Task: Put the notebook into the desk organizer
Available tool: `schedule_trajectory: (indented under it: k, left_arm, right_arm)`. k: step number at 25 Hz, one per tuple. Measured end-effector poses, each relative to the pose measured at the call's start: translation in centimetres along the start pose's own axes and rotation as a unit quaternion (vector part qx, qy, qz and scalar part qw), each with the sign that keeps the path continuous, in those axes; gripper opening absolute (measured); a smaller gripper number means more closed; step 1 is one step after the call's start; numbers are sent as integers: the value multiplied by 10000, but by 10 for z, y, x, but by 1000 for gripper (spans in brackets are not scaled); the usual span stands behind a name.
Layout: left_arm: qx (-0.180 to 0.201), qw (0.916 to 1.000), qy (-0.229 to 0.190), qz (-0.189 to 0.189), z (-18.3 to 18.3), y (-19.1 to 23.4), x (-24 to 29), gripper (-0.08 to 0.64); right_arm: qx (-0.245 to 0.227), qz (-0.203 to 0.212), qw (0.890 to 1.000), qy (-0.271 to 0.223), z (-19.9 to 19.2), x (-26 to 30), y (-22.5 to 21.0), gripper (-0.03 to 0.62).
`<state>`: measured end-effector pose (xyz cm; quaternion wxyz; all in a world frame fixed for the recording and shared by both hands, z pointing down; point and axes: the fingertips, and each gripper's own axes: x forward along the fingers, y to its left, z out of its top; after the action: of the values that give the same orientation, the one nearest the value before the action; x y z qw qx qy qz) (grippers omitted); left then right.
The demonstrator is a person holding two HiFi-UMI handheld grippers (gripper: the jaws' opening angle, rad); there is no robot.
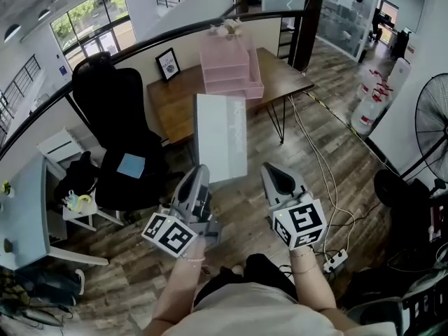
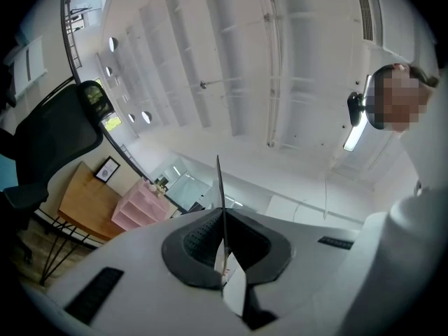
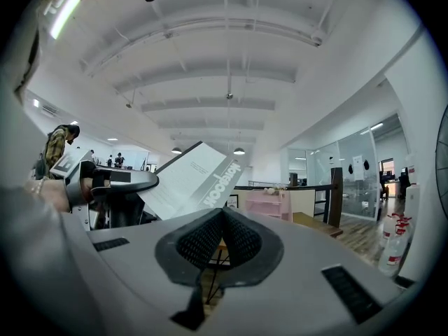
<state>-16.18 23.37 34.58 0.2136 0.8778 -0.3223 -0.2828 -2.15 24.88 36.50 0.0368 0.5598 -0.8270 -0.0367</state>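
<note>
A thin grey-white notebook [image 1: 220,137] is held up in the air in front of me, above the wooden floor. My left gripper [image 1: 201,170] is shut on its lower left corner. In the left gripper view the notebook [image 2: 220,187] shows edge-on as a thin line rising from between the pads of the left gripper [image 2: 224,257]. My right gripper [image 1: 269,168] is just right of the notebook, shut and holding nothing. In its own view the right gripper [image 3: 222,212] has the notebook [image 3: 192,180] tilted at upper left. The pink desk organizer [image 1: 231,65] stands on the wooden desk [image 1: 175,100] beyond.
A black office chair [image 1: 115,117] stands left of the desk, with a small white side table [image 1: 77,205] by it. A framed picture [image 1: 168,63] leans on the desk's back. Cables and a power strip [image 1: 334,261] lie on the floor at right, near a fan [image 1: 430,117].
</note>
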Motion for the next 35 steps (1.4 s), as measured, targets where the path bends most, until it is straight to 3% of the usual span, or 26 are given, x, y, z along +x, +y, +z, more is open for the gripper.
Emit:
schedule_trajectory:
  k: [11,21,28,35]
  left_arm:
    - [131,9995,220,163,-10,42,34,9]
    - [353,9986,341,220,-16,89,130,9]
    - [440,9989,113,122,-9,107,204,9]
    - [377,9989,3,296,-13,136,248,9]
  right_arm:
    - [132,86,9996,233,-25,41,-13,2]
    - [70,275,9996,75,-19,130,-80,2]
    - [82,540,9985,-84,-11,190,-129,2]
    - [178,753,9970,-91,-17,231,-164,2]
